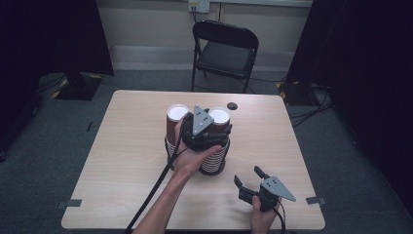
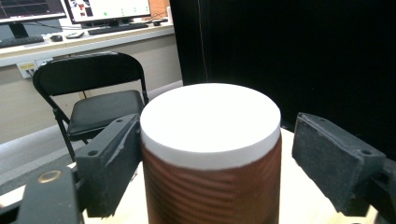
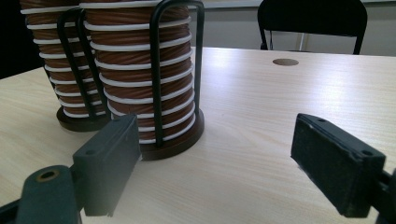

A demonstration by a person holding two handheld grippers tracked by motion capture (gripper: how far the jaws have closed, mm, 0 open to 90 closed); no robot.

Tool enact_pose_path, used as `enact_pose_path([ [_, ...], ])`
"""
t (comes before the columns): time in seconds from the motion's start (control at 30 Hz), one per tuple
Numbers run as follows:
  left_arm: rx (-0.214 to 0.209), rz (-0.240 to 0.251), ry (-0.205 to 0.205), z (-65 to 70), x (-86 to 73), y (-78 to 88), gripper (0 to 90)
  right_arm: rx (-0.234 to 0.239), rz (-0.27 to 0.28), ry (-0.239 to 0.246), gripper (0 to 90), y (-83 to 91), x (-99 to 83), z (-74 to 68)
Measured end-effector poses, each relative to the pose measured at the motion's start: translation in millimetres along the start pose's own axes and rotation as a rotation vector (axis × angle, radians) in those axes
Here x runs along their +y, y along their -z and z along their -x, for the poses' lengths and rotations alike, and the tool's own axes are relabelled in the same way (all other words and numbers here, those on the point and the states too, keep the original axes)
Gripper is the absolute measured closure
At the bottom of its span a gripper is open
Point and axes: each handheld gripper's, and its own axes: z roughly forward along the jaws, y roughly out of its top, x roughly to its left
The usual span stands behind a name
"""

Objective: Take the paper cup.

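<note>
Paper cups (image 2: pixel 211 154), brown with white rims, stand stacked in two black wire holders (image 3: pixel 177 70) at the middle of my counter (image 1: pixel 122 161). I hold my left gripper (image 2: pixel 215 154) over the stacks with its jaws around the top cup, one pad touching, the other clear. My right gripper (image 1: pixel 249 176) rests near the front edge, jaws wide open and empty.
</note>
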Motion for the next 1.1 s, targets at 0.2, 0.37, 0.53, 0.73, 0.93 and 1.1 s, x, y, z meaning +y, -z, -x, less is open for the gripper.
enact_pose_path([
  [0.2,0.016,-0.058,-0.013,-0.7,0.3,-9.7,18.6,0.0,0.004,-0.001,15.0,0.4,-0.2,0.3],
  [0.37,0.006,-0.076,0.0,-2.1,-0.9,-12.7,20.7,0.001,0.005,0.002,15.0,0.5,-0.3,0.3],
  [0.53,0.007,-0.06,0.009,-2.6,-1.4,-13.4,21.6,0.002,0.005,0.0,15.1,0.7,-0.2,0.1],
  [0.73,0.006,-0.052,0.022,-3.5,-0.5,-12.2,21.9,0.003,0.005,-0.002,15.0,0.7,-0.2,0.3],
  [0.93,-0.008,-0.024,0.032,-4.9,-0.8,-9.9,22.0,0.004,0.007,-0.002,15.0,0.9,-0.3,0.3],
  [1.1,-0.008,0.008,0.038,-5.8,0.9,-6.3,22.0,0.0,0.01,-0.003,14.7,1.0,-0.4,0.4],
])
